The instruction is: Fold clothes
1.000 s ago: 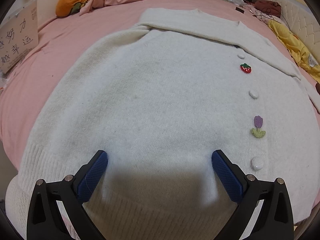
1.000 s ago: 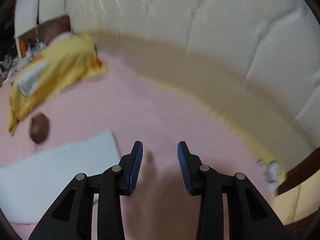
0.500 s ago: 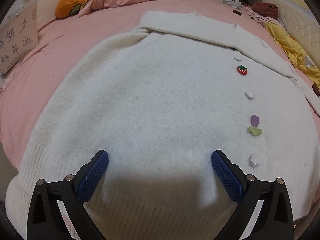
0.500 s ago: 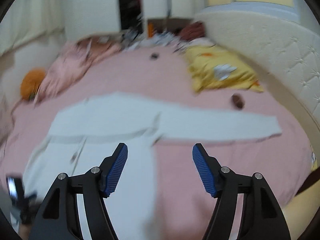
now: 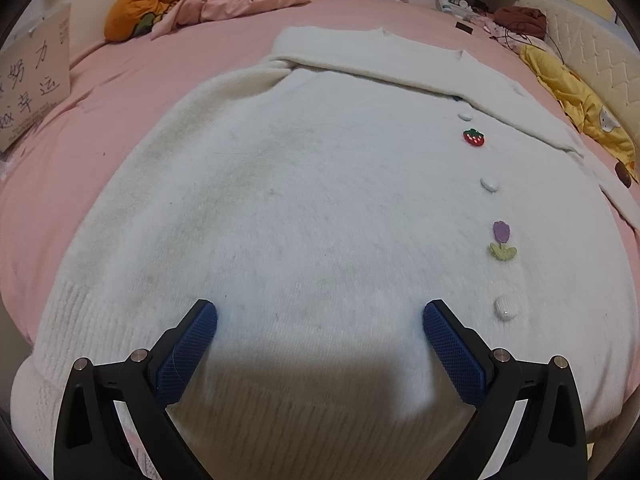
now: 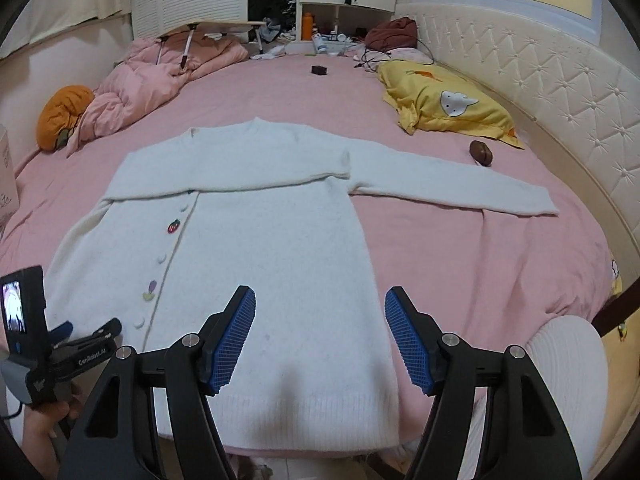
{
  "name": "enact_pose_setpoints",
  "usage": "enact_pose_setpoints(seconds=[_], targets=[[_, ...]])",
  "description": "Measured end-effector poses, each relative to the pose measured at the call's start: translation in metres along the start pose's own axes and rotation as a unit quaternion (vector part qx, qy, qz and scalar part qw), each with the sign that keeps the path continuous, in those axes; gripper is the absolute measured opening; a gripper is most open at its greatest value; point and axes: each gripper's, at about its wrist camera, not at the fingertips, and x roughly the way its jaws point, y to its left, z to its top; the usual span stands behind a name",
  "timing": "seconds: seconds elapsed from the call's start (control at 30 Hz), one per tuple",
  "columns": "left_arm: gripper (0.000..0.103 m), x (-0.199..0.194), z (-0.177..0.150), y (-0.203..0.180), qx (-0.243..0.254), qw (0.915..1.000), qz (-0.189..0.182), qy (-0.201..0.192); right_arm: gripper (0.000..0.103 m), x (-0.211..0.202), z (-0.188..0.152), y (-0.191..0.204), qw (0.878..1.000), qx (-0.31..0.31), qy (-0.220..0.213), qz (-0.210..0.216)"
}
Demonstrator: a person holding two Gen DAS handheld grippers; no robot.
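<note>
A white knit cardigan (image 6: 272, 240) lies flat on the pink bed (image 6: 460, 280), buttons up, with a strawberry patch (image 5: 473, 137) and a tulip patch (image 5: 502, 240). One sleeve (image 5: 400, 60) is folded across the chest; the other sleeve (image 6: 460, 188) stretches out to the right. My left gripper (image 5: 320, 332) hovers open over the hem on the button side, and its pads hold nothing. It also shows in the right wrist view, the left gripper (image 6: 86, 328) at the lower left. My right gripper (image 6: 320, 328) stands open above the hem's right part, empty.
A yellow pillow (image 6: 444, 108) and a small brown object (image 6: 480, 153) lie beyond the outstretched sleeve. The tufted headboard (image 6: 540, 80) curves along the right. A pink duvet (image 6: 160, 76) and orange cushion (image 6: 60, 116) sit far left. A cardboard sign (image 5: 32, 76) stands at the left edge.
The right wrist view swung from the headboard round to face the cardigan, and the right jaws widened. The left gripper stayed over the hem.
</note>
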Motion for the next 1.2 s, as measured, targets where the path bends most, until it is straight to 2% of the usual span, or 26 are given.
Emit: enact_pose_setpoints(seconds=[0.13,0.2,0.27,0.33,0.4,0.43,0.47,0.5,0.57,0.63,0.73,0.9,0.97,1.07,1.1,1.13,1.17,1.2], targets=[[0.102,-0.009,0.006,-0.007,0.012,0.9998,0.001,-0.016,0.068,0.008,-0.005,-0.005,1.000,0.013,0.015,0.013],[0.102,-0.029,0.019,-0.024,0.050,0.9959,-0.005,-0.075,0.068,0.015,-0.008,-0.011,0.999,0.020,0.020,0.025],[0.102,-0.044,0.036,-0.052,0.118,0.9844,0.002,-0.130,0.068,0.020,-0.010,-0.017,0.999,0.033,0.024,0.036],[0.102,-0.048,0.064,-0.102,0.240,0.9572,0.024,-0.160,0.068,0.026,-0.011,-0.025,0.997,0.050,0.028,0.046],[0.102,-0.047,0.083,-0.141,0.322,0.9272,0.041,-0.187,0.068,0.029,-0.010,-0.033,0.996,0.065,0.029,0.054],[0.103,-0.044,0.091,-0.162,0.363,0.9077,0.054,-0.204,0.068,0.030,-0.010,-0.037,0.995,0.072,0.027,0.059],[0.103,-0.037,0.098,-0.188,0.411,0.8819,0.069,-0.220,0.068,0.031,-0.010,-0.041,0.995,0.080,0.023,0.062],[0.103,-0.030,0.107,-0.207,0.442,0.8644,0.074,-0.227,0.068,0.032,-0.010,-0.046,0.994,0.088,0.021,0.066],[0.102,-0.017,0.119,-0.235,0.474,0.8514,0.050,-0.218,0.068,0.034,-0.009,-0.052,0.992,0.101,0.019,0.072],[0.102,-0.001,0.131,-0.261,0.491,0.8491,0.018,-0.194,0.068,0.039,-0.008,-0.060,0.991,0.111,0.022,0.076],[0.102,0.018,0.139,-0.293,0.509,0.8413,0.004,-0.182,0.068,0.050,-0.007,-0.071,0.987,0.133,0.033,0.085],[0.100,0.056,0.154,-0.326,0.537,0.8270,0.041,-0.162,0.068,0.072,-0.007,-0.084,0.977,0.169,0.068,0.109],[0.100,0.065,0.160,-0.331,0.547,0.8216,0.038,-0.155,0.068,0.076,-0.007,-0.085,0.976,0.173,0.071,0.115],[0.097,0.066,0.168,-0.336,0.550,0.8215,0.024,-0.149,0.068,0.080,-0.004,-0.084,0.974,0.174,0.072,0.124],[0.080,0.066,0.166,-0.335,0.552,0.8210,0.016,-0.145,0.068,0.081,-0.004,-0.083,0.974,0.175,0.072,0.127],[0.054,0.065,0.165,-0.334,0.554,0.8211,0.006,-0.137,0.068,0.083,-0.003,-0.082,0.973,0.176,0.074,0.131],[0.042,0.067,0.163,-0.334,0.556,0.8232,-0.008,-0.117,0.068,0.085,-0.002,-0.082,0.972,0.177,0.075,0.134],[0.025,0.068,0.162,-0.335,0.557,0.8234,-0.020,-0.104,0.068,0.086,-0.003,-0.081,0.972,0.177,0.076,0.136]])
